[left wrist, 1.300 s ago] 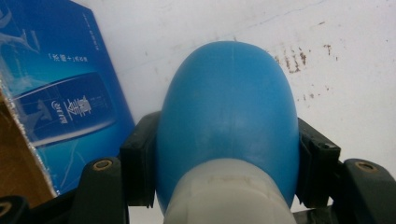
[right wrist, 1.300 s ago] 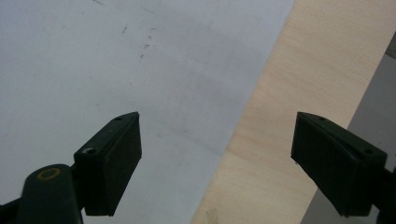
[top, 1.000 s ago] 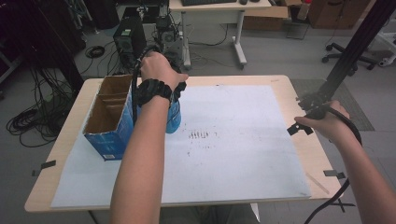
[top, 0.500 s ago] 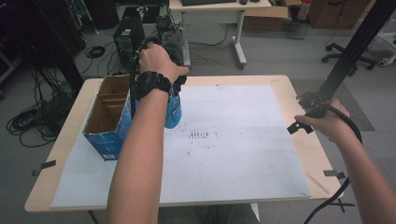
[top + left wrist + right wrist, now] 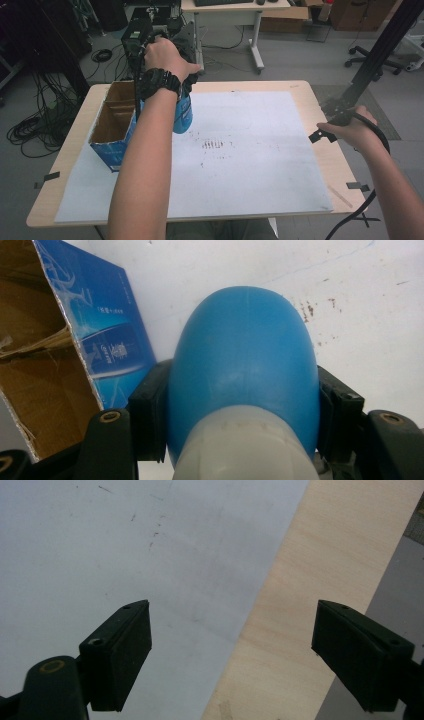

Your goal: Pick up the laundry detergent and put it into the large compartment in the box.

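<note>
A blue rounded bottle (image 5: 243,375) with a pale grey end toward the camera sits between the black pads (image 5: 149,412) of my left gripper (image 5: 243,415), which is shut on it. In the high view the bottle (image 5: 183,115) hangs under the left hand, just right of an open cardboard box with blue sides (image 5: 112,127). It is held above the white paper sheet (image 5: 250,150). My right gripper (image 5: 232,652) is open with nothing between its jaws, over the sheet's edge and bare wood. The high view shows the right gripper (image 5: 325,129) at the table's right edge.
The wooden table (image 5: 320,165) is covered mostly by the white sheet, with dark smudges (image 5: 215,145) near its middle. The box (image 5: 45,370) stands close on the left of the held bottle. A black slanted pole (image 5: 375,60) rises beyond the right edge.
The left hand has risen a little with the blue bottle still gripped beside the box. The right hand and its gripper have stayed where they were.
</note>
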